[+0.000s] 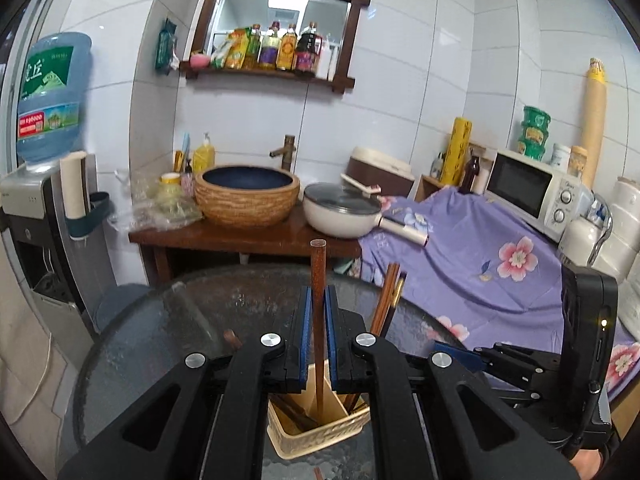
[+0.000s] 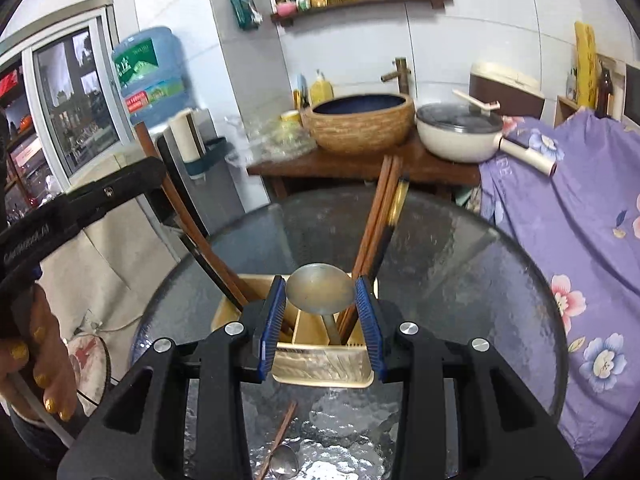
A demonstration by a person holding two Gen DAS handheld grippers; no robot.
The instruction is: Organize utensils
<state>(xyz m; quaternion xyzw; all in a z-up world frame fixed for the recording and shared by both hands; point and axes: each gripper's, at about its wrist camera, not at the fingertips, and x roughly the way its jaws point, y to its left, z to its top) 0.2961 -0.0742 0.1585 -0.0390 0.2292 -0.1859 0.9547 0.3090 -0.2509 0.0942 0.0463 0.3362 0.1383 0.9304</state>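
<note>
my left claw (image 1: 316, 312) is pinching a brown wooden chopstick (image 1: 318, 320) between its blue pads, holding it upright with the bottom end down inside the beige utensil caddy (image 1: 320, 432) on the round glass table (image 1: 160, 340); my right claw (image 2: 321, 312) is spread wide, jaws on either side of a metal spoon (image 2: 320, 290) that stands bowl-up in a caddy compartment, and the pads look just shy of its bowl, though I can't tell for sure if one grazes it; a bundle of chopsticks (image 2: 382, 216) leans out of the caddy's far right corner, right behind the spoon and close to my right jaw, so it's a bit crowded there; more dark sticks (image 2: 208, 252) lean out the left side; loose on the glass in front of the caddy lie another chopstick (image 2: 280, 436) and a second spoon (image 2: 284, 460), touching each other; behind the table there's a wooden counter with a woven-look basin (image 1: 247, 194) and a white lidded pan (image 1: 342, 212), a microwave (image 1: 536, 192) on a purple flowered cloth (image 1: 480, 264); the water jug (image 1: 52, 96) has a green label with Chinese characters, too blurry for me to read properly
</note>
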